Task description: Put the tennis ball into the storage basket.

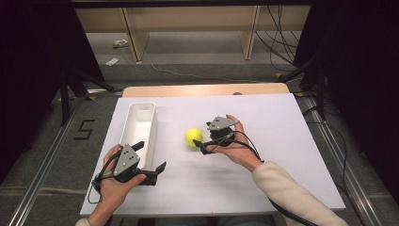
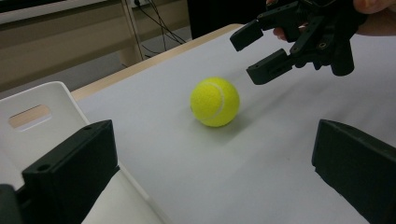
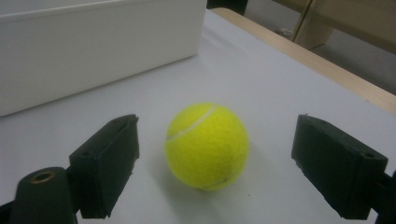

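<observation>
A yellow tennis ball [image 1: 193, 137] rests on the white table top [image 1: 273, 183], right of a long white bin [image 1: 151, 123]. My right gripper [image 1: 203, 135] is open just right of the ball and points at it. In the right gripper view the ball [image 3: 207, 145] lies centred ahead of the spread jaws of the right gripper [image 3: 217, 122], touching neither. My left gripper [image 1: 150, 156] is open at the bin's near end, holding nothing. Over the left gripper [image 2: 212, 158] I see the ball [image 2: 215, 101] and the right gripper [image 2: 254, 53] hovering beyond it.
The white bin [image 2: 42, 107] has a handle slot in its end wall, and its side wall [image 3: 93, 46] stands behind the ball. A wooden strip [image 1: 202, 89] edges the table's far side. Cables and shelving legs lie on the floor beyond.
</observation>
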Demonstrator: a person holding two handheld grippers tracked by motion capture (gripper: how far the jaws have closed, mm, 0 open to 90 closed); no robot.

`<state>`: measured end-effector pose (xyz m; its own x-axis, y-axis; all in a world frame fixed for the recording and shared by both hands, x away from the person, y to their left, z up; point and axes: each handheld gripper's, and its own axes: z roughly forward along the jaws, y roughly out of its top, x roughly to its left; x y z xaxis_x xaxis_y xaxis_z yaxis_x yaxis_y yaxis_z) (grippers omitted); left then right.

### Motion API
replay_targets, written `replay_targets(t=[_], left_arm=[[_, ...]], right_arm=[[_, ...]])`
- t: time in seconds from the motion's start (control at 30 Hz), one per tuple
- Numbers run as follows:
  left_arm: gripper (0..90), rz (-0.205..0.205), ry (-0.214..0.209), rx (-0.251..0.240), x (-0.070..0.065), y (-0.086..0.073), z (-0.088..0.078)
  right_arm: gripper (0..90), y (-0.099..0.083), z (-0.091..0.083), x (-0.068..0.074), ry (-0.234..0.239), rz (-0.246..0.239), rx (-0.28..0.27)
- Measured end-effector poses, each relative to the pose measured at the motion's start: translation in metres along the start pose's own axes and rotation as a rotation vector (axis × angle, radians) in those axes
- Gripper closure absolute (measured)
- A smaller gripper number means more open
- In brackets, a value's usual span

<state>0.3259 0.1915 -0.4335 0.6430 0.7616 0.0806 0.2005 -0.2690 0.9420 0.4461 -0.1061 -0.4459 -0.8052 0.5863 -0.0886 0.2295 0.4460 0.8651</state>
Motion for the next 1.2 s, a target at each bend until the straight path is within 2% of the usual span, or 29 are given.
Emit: replay_targets(t=[1.2], left_arm=[[0.0, -0.003, -0.001, -0.006, 0.0, 0.0, -0.002]], right_arm=[[15.5, 0.0, 0.051, 0.004, 0.008, -0.024, 0.086]])
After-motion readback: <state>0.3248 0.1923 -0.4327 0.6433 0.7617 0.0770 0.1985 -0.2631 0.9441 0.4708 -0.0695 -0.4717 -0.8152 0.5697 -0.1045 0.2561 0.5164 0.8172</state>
